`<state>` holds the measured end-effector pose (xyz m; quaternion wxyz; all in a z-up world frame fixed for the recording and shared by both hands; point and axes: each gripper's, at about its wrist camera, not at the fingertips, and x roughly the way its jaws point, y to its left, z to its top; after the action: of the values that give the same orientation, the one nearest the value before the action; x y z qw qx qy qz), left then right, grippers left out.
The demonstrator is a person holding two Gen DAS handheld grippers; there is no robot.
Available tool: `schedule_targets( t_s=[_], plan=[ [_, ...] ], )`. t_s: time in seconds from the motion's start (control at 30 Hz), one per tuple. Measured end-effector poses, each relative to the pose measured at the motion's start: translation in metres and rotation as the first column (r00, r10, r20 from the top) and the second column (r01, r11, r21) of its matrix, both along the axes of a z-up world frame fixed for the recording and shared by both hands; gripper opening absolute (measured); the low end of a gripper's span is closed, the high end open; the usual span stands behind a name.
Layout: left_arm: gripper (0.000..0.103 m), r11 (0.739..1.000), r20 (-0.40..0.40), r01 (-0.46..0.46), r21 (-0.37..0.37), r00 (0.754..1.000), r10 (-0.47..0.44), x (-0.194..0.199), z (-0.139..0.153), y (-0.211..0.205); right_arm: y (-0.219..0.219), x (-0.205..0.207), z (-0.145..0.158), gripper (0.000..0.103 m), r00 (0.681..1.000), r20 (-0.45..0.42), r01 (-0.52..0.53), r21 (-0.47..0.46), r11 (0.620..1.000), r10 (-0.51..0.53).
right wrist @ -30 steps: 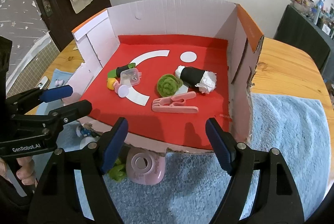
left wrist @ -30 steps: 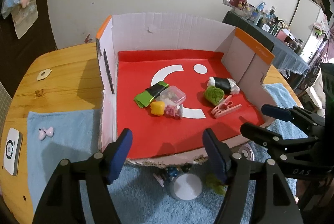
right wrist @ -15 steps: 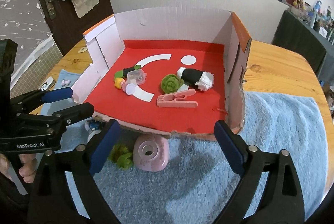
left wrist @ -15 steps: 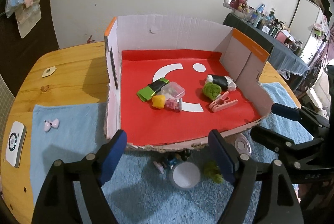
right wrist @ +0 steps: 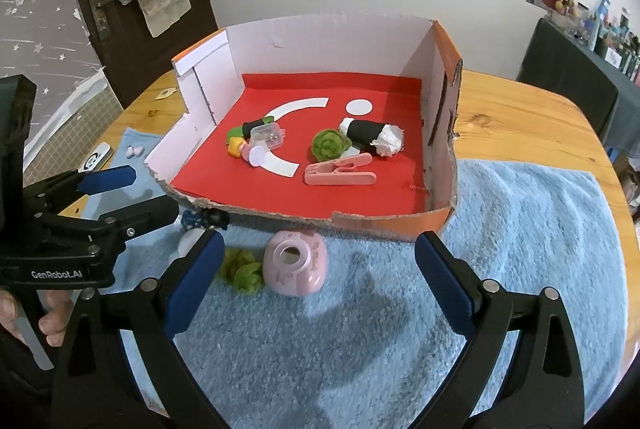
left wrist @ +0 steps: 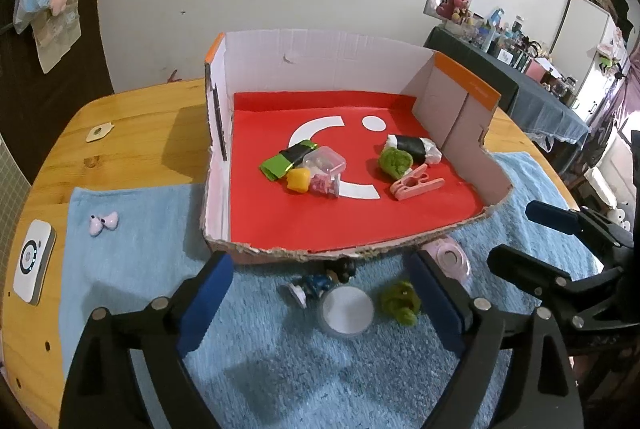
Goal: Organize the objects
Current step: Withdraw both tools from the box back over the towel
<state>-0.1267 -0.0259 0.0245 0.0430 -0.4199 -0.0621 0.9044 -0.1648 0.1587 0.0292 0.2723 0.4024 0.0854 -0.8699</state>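
A cardboard box [left wrist: 320, 65] with a red floor holds a black-and-white sushi roll [left wrist: 414, 149], a green felt ball [left wrist: 394, 163], a pink clothespin [left wrist: 416, 185], a clear little tub [left wrist: 324, 163], a yellow piece [left wrist: 299, 180] and a green-black packet [left wrist: 286, 160]. On the blue towel before the box lie a pink round case [right wrist: 296, 263], a green fuzzy lump [right wrist: 242, 269], a white-lidded jar [left wrist: 346, 311] and a small blue figure [left wrist: 314, 285]. My left gripper [left wrist: 320, 261] and right gripper [right wrist: 320, 239] hover over the towel; their jaws are opening, with nothing between them.
The blue towel [right wrist: 520, 249] covers the near part of the round wooden table [left wrist: 132, 133]. A small pink bow [left wrist: 103, 223] and a white device [left wrist: 34, 261] lie at the left. A hand [right wrist: 52, 325] holds the left gripper's handle.
Both grippers have drawn back from the box and their jaws have spread wider. The items on the towel in front of the box now show more fully.
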Motion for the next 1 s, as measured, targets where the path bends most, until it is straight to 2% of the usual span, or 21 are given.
schedule_targets(
  t_s=[0.23, 0.9, 1.0],
  plan=[
    [0.097, 1.000, 0.002, -0.003, -0.005, 1.000, 0.003, 0.008, -0.001, 0.001, 0.004, 0.010, 0.001, 0.097, 1.000, -0.012, -0.001, -0.001, 1.000, 0.001],
    [0.097, 1.000, 0.026, 0.006, -0.013, 1.000, -0.005, 0.030, -0.017, 0.008, 0.011, 0.032, -0.011, 0.097, 1.000, -0.007, -0.002, 0.014, 1.000, 0.003],
    [0.093, 1.000, 0.027, 0.013, -0.025, 1.000, -0.012, 0.033, -0.020, 0.011, 0.013, 0.032, -0.015, 0.097, 1.000, -0.001, 0.003, 0.014, 1.000, -0.003]
  ],
)
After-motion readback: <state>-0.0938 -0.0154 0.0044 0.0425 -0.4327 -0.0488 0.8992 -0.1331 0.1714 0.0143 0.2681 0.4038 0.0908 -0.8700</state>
